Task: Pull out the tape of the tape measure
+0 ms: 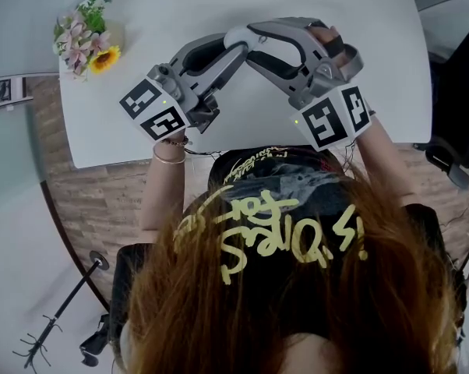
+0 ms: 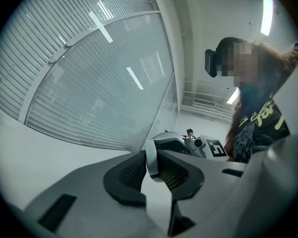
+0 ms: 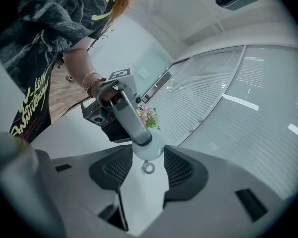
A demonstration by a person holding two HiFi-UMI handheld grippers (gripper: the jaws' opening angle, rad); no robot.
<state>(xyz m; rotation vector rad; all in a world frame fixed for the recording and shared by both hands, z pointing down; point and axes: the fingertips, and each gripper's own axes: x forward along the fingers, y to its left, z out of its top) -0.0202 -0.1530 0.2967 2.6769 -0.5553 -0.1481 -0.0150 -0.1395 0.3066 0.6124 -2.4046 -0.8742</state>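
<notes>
The tape measure is a small round white case, held in the air above the white table where the two grippers' tips meet. My right gripper has its pads on the case's two sides; a small metal ring hangs below it. My left gripper holds the same case, seen edge-on, across its thin width. In the head view the left gripper comes in from the left and the right gripper from the right. No pulled-out tape shows.
A bunch of flowers lies at the table's far left corner. A dark chair stands right of the table, and a black stand is on the floor at lower left. Glass walls with blinds lie behind.
</notes>
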